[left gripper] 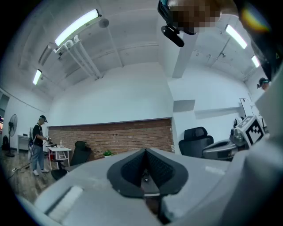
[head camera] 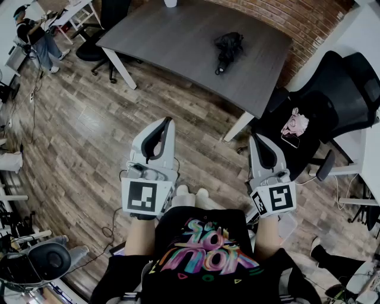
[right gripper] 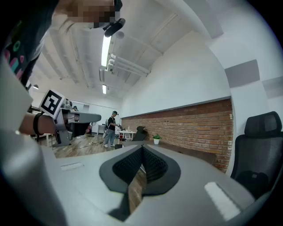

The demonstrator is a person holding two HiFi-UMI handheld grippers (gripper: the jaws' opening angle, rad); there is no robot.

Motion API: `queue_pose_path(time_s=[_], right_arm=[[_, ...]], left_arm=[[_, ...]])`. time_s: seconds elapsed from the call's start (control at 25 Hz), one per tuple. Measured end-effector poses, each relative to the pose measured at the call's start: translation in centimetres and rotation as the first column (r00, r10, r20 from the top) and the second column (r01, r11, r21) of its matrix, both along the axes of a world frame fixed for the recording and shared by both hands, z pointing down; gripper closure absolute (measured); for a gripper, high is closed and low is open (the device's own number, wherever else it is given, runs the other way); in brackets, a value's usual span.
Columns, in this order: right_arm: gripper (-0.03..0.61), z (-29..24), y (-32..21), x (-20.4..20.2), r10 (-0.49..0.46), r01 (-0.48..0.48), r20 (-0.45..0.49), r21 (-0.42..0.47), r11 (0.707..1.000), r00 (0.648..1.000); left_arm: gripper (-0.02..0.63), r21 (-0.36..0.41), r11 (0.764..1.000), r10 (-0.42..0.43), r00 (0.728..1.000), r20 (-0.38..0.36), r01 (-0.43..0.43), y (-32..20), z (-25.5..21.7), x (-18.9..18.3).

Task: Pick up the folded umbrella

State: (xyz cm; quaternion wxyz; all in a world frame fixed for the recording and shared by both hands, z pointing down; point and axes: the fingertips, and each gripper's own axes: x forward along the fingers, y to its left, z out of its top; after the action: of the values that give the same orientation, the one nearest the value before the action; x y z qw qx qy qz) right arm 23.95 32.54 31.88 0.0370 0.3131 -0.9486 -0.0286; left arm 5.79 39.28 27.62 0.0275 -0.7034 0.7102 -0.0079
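The folded black umbrella (head camera: 227,48) lies on the dark grey table (head camera: 178,41), toward its right end, far ahead of both grippers. Close to my body and over the wooden floor, my left gripper (head camera: 168,122) points forward with its jaws together and nothing between them. To its right, my right gripper (head camera: 256,138) is held level too, shut and empty. In the left gripper view the pads of the left gripper (left gripper: 146,150) meet at the tip. The right gripper view shows the right gripper (right gripper: 142,147) closed the same way. The umbrella shows in neither gripper view.
Two black office chairs (head camera: 332,89) stand right of the table; a pink item (head camera: 295,124) lies on the nearer seat. Another black chair (head camera: 104,35) is behind the table's left end. A person (head camera: 32,35) stands far left by a white desk. A brick wall (head camera: 297,18) lies behind the table.
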Motion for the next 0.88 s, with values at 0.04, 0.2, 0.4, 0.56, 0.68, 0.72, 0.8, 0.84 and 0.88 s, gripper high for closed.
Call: queue_pose_path(time_s=[0.04,0.2,0.4,0.56,0.68,0.72,0.8,0.84,0.88], right_arm=[[0.581,0.0,0.1,0.1,0.005,-0.005,0.000,0.003,1.000,1.000],[0.580,0.0,0.8,0.5,0.013,-0.013,-0.002,-0.001,1.000,1.000],[0.580,0.3,1.4,0.6,0.005,-0.005,0.004,-0.008,1.000,1.000],[0.580,0.9,1.5,0.1,-0.007,0.007,-0.002,-0.020,1.000,1.000],[0.580,1.6,1.0,-0.7,-0.012,0.012,-0.014,-0.030,0.999,1.000],[0.580,1.8,0.7,-0.9,-0.011,0.011,-0.016,-0.032,0.999,1.000],[0.580,2.1,-0.1,-1.4,-0.003,0.002,-0.019,-0.035,0.999,1.000],[0.580,2.3,-0.6,-1.8,0.003,-0.004,-0.019,-0.038,0.999,1.000],[0.580,2.4,-1.2,-2.2,0.010,-0.010,-0.019,-0.041,0.999,1.000]], left_arm=[[0.612,0.000,1.000,0.001,1.000,0.001,-0.001,0.1,0.0,0.1],[0.612,-0.001,1.000,-0.004,1.000,-0.002,0.004,0.8,0.0,0.4],[0.612,-0.003,1.000,-0.019,1.000,0.010,0.019,1.5,0.2,0.6],[0.612,0.002,1.000,-0.025,1.000,0.007,0.025,1.2,0.4,0.0],[0.612,0.009,1.000,-0.022,1.000,0.016,0.022,0.5,0.7,-0.8],[0.612,0.013,1.000,-0.019,1.000,0.021,0.018,0.0,0.7,-1.0],[0.612,0.016,1.000,-0.009,1.000,0.024,0.009,-1.1,0.9,-1.7],[0.612,0.016,1.000,-0.003,1.000,0.024,0.003,-1.8,0.9,-2.1],[0.612,0.017,1.000,0.003,1.000,0.023,-0.003,-2.5,0.9,-2.6]])
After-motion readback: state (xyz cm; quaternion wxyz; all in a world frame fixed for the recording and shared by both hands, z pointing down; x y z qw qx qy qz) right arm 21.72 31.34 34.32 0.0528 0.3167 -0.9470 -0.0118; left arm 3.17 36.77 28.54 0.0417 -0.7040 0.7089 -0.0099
